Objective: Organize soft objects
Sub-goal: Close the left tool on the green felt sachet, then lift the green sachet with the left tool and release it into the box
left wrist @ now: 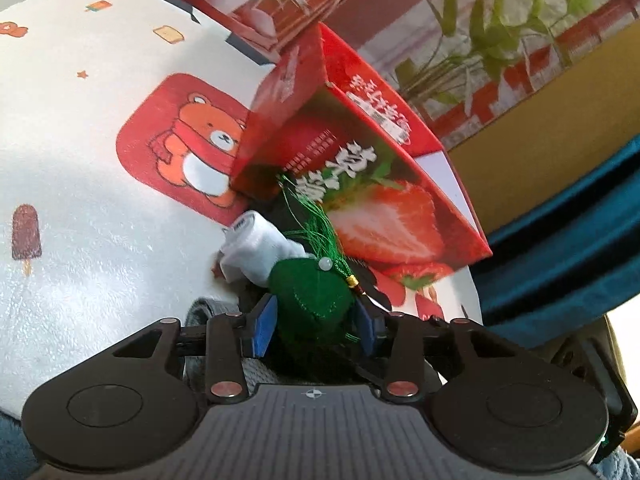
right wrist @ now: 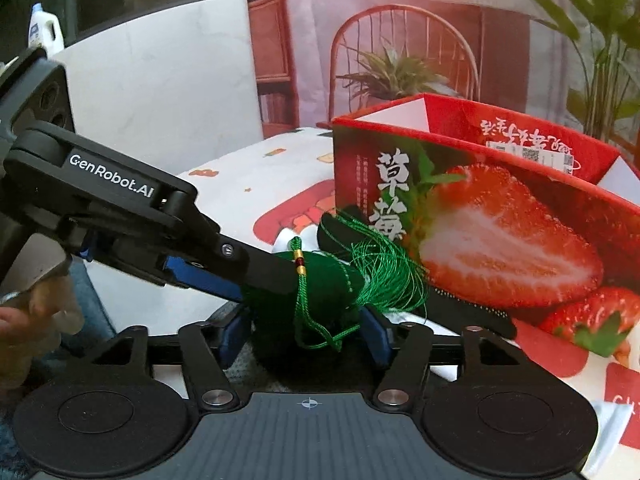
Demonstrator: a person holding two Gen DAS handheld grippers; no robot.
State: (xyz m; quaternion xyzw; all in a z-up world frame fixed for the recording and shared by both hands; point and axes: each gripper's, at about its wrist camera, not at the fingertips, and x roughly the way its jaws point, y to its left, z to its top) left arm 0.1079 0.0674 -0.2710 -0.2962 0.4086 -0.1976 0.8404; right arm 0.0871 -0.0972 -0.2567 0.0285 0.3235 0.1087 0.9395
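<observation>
A green felt pouch (left wrist: 310, 300) with a green tassel (left wrist: 316, 220) and a pale bead sits between the blue pads of my left gripper (left wrist: 316, 322), which is shut on it. In the right wrist view the same pouch (right wrist: 320, 280) also lies between my right gripper's pads (right wrist: 308, 330), which close on it from below, while the left gripper's fingers (right wrist: 256, 264) clamp it from the left. A rolled white sock (left wrist: 256, 244) lies just beyond the pouch. The red strawberry box (left wrist: 360, 168) stands open behind them; it also shows in the right wrist view (right wrist: 500, 232).
A white tablecloth (left wrist: 80, 160) with a bear print covers the table. A black item (right wrist: 472, 312) lies at the foot of the box. A grey cloth (left wrist: 208, 310) shows under the left gripper. A teal cloth (left wrist: 560, 240) hangs at the right.
</observation>
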